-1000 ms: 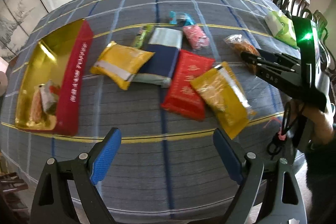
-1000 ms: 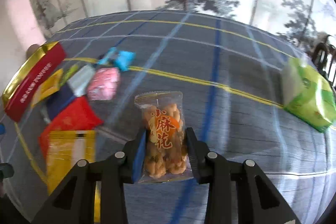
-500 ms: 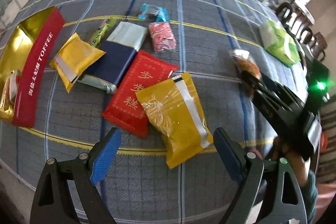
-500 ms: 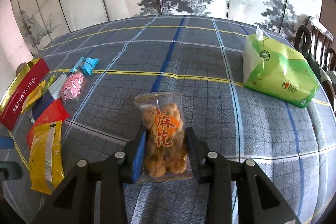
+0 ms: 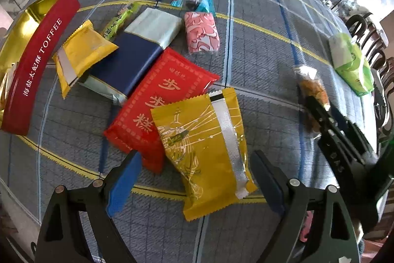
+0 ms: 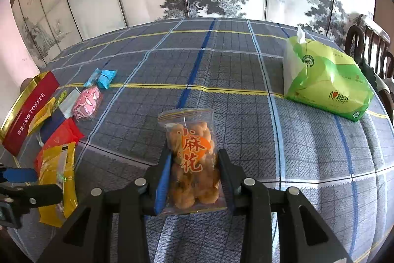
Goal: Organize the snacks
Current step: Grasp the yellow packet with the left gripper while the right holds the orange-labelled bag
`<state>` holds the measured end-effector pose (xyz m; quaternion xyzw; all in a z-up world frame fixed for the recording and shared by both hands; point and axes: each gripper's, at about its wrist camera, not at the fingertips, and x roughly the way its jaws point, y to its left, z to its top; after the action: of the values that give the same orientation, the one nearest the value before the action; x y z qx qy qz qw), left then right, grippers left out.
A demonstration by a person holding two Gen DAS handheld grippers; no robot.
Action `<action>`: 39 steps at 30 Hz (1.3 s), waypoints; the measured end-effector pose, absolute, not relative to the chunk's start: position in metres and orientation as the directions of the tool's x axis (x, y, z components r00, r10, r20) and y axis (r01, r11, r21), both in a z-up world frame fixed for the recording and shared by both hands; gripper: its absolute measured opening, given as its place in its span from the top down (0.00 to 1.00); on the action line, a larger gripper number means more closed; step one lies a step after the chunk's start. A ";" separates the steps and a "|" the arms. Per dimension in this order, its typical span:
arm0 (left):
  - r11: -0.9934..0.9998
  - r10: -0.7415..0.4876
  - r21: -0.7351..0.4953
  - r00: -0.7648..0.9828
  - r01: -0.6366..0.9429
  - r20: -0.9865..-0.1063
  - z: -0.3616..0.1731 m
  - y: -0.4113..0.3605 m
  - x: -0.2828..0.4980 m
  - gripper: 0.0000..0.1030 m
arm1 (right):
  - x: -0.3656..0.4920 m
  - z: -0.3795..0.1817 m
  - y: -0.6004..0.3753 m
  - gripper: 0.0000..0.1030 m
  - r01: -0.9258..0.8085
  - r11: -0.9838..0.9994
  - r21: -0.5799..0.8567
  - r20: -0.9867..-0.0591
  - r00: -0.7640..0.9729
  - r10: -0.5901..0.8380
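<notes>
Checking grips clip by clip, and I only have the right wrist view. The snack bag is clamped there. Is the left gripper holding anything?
Observer: No. The left gripper is open. It points down over the big yellow packet, and its pads are not pressing on it.
Operator: Does that packet lie free on the cloth?
Observer: Not quite. Its upper left corner rests on the red packet.
</notes>
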<state>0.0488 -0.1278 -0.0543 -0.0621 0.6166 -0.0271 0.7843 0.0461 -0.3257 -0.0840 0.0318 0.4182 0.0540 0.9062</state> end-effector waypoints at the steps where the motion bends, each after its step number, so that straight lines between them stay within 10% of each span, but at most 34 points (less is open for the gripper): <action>1: 0.992 -0.114 -0.125 0.236 -0.031 -0.965 -0.056 -0.129 0.049 0.18 | 0.046 -0.084 -0.326 0.64 -0.071 0.992 0.103 -0.754 0.644 0.125; 19: 0.988 -0.141 -0.117 0.282 0.103 -0.949 -0.051 -0.123 0.039 0.57 | 0.046 -0.084 -0.326 0.64 -0.071 0.991 0.111 -0.753 0.645 0.130; 39: 0.960 -0.199 -0.137 0.251 0.244 -0.947 -0.043 -0.111 0.010 0.60 | 0.047 -0.085 -0.316 0.64 -0.069 0.997 0.038 -0.761 0.645 0.074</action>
<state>0.0096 -0.1113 -0.0431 0.0190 0.5957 -0.1403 0.7906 0.0470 -0.3163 -0.0848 0.0027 0.4195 0.0395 0.9069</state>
